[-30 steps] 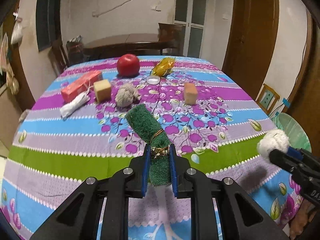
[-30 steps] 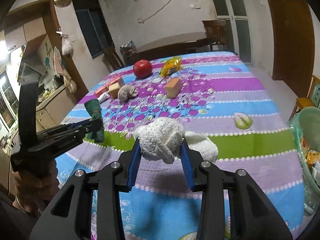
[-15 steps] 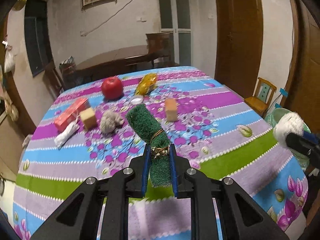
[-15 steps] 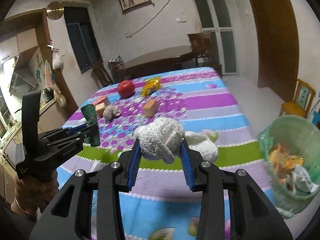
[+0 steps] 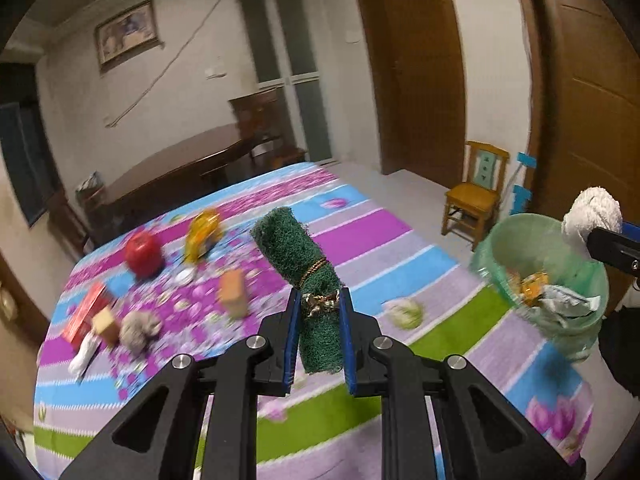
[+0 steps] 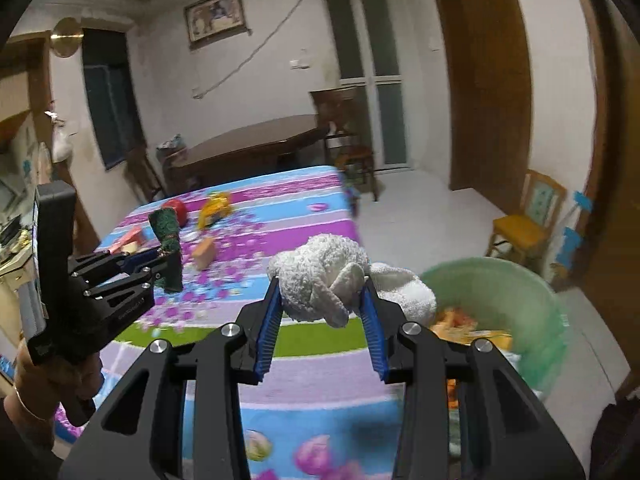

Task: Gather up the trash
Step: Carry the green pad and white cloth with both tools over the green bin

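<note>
Left wrist: striped floral tablecloth [image 5: 360,236], wooden door [image 5: 424,68], yellow chair [image 5: 474,194].

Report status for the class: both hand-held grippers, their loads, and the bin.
Left hand-held gripper shut on green scouring roll. Right hand-held gripper shut on white cloth. Green bin ahead, part-filled. Nothing in the way.

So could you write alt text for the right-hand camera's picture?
A handheld black gripper clamps a knotted white cloth beside a green bin holding trash. To the left, a second gripper holds a rolled green scrubbing pad above a table with a flowered, striped cloth.
</note>
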Tool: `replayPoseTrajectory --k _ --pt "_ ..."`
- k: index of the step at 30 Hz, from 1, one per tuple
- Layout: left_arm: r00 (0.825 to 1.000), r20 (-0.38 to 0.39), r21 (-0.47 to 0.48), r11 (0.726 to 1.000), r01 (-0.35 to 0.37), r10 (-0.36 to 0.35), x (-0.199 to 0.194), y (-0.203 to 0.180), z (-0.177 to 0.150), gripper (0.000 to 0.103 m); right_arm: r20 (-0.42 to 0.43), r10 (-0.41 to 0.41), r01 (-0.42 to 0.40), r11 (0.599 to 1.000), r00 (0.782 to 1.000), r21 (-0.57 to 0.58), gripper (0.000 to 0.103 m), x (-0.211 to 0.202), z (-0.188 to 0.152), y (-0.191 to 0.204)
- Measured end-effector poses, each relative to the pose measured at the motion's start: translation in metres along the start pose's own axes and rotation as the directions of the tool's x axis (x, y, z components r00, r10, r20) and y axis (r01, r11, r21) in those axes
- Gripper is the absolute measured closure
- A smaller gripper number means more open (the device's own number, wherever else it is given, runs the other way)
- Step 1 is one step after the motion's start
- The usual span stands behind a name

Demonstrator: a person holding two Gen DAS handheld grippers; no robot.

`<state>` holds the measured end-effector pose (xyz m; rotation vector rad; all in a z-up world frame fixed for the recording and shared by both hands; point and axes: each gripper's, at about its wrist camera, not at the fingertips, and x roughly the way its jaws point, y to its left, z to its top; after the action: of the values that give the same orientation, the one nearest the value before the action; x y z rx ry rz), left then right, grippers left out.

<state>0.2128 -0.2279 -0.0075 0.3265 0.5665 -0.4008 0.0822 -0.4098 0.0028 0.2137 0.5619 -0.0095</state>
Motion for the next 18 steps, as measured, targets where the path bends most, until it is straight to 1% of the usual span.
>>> replayPoseTrajectory --k 3,5,10,14,18 --pt "0.999 0.011 0.037 0.999 0.03 -0.031 0.007 -0.026 0.015 0.084 -0.006 -0.04 0.04 0.999 0.999 0.02 0.067 -0.003 0.002 -0.022" --pt "0.998 0.008 0.056 0.997 0.056 -0.057 0.014 -0.043 0.023 0.084 -0.01 -0.074 0.074 0.997 0.997 0.026 0.067 -0.006 0.003 -0.035" --pt "0.993 -0.004 0.1 0.988 0.12 -0.12 0.031 -0.085 0.042 0.084 -0.032 -0.129 0.13 0.99 0.991 0.051 0.067 -0.009 0.008 -0.066" --pt "0.985 -0.014 0.147 0.974 0.172 -0.171 0.043 -0.12 0.055 0.084 -0.056 -0.165 0.168 0.983 0.985 0.071 0.067 -0.009 0.012 -0.089" --pt "0.974 -0.03 0.184 0.956 0.227 -0.226 0.054 -0.149 0.066 0.084 -0.085 -0.186 0.193 0.977 0.979 0.086 0.067 -0.008 0.014 -0.101"
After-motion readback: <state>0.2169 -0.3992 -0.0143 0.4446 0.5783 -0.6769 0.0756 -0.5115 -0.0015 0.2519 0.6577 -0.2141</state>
